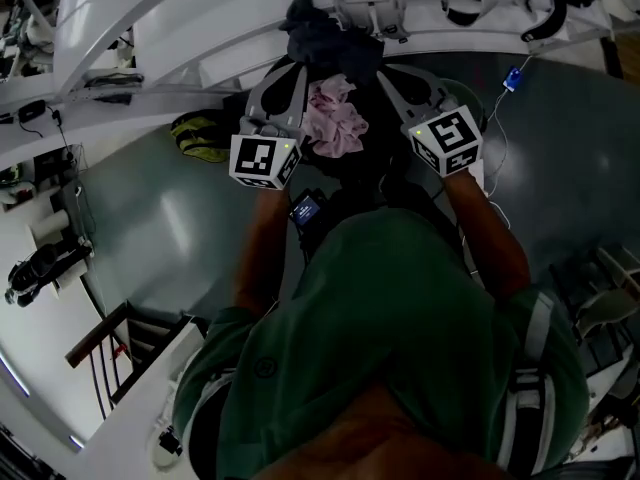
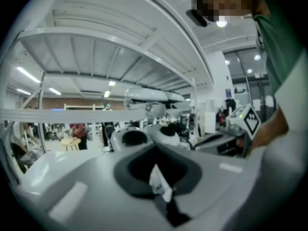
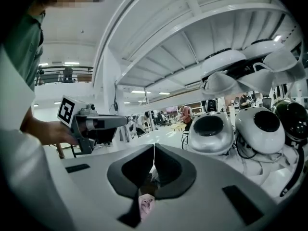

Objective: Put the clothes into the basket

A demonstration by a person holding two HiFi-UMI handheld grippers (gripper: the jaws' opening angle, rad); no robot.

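In the head view I hold a bundle of clothes in front of the person's chest: a dark garment (image 1: 318,36) on the far side and a crumpled pink cloth (image 1: 336,118) hanging between the two grippers. My left gripper (image 1: 298,63) is shut on the dark garment; in the left gripper view a white label (image 2: 159,179) sticks up between its closed jaws. On the other side my right gripper (image 1: 380,66) is shut on the bundle, and the pink cloth (image 3: 146,206) shows just under its closed jaws. No basket is in view.
White rounded robot shells (image 3: 262,124) and a white frame (image 1: 180,18) stand just beyond the clothes. A yellow-green thing (image 1: 200,133) lies on the grey floor (image 1: 160,228) at the left. A cable with a blue tag (image 1: 512,78) runs at the right.
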